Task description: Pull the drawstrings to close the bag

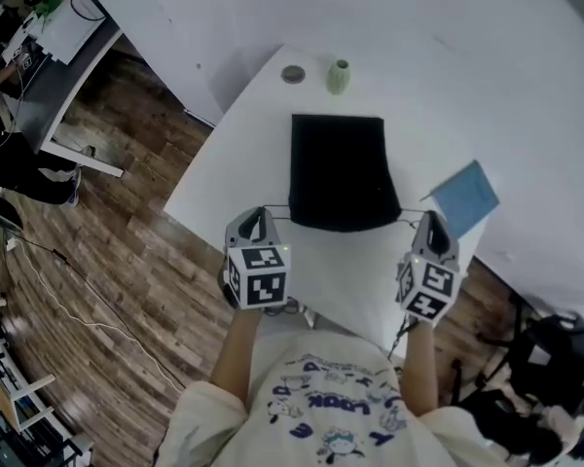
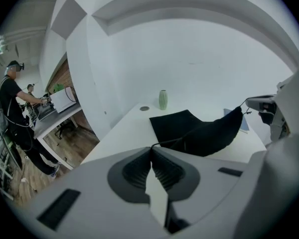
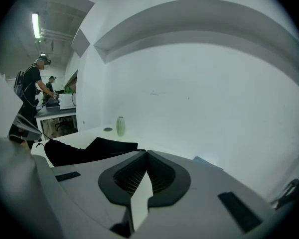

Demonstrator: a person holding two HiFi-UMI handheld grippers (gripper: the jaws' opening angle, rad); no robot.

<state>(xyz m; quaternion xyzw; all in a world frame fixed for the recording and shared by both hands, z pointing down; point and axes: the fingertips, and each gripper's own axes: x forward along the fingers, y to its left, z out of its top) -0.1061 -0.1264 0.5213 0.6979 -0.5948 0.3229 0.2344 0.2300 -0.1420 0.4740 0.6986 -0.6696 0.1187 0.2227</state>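
My left gripper (image 1: 258, 214), low and left of centre in the head view, and my right gripper (image 1: 431, 222), lower right, are each pinched tight on the thin black drawstrings (image 2: 166, 142). The black fabric bag (image 1: 338, 168) lies mid-frame on the white table (image 1: 243, 154), with its near edge lifted. The mouth looks barely gathered, so I judge most of the pulling remains.

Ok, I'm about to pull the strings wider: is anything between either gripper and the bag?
Nothing visible does. Each drawstring runs free from the black bag to the shut left gripper and right gripper. A blue sheet lies flat on the table outside the right gripper; the vase stands beyond the bag.
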